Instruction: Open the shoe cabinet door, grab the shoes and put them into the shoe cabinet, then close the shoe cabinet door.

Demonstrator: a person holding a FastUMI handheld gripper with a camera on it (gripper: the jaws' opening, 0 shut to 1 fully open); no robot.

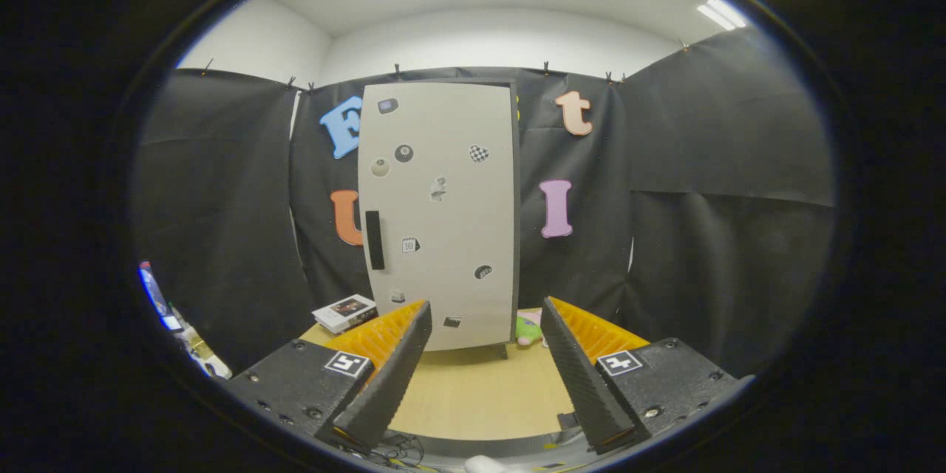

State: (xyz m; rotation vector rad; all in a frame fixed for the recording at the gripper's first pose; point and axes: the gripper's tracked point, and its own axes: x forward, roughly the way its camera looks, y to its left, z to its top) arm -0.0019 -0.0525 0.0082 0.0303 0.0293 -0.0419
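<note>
A tall pale shoe cabinet (437, 214) stands upright on the wooden table, beyond my fingers. Its door is shut and carries several small stickers. A black vertical handle (375, 239) sits near the door's left edge. My gripper (484, 325) is open, fingers spread wide with nothing between them, pointing at the cabinet's lower part from some distance. A small green and pink soft thing (528, 329) peeks out at the cabinet's right foot; I cannot tell whether it is a shoe.
A white box (345, 312) lies on the table left of the cabinet. The wooden table (473, 399) stretches between my fingers and the cabinet. Black cloth walls close the booth on all sides. Cluttered items (174, 318) show at the far left.
</note>
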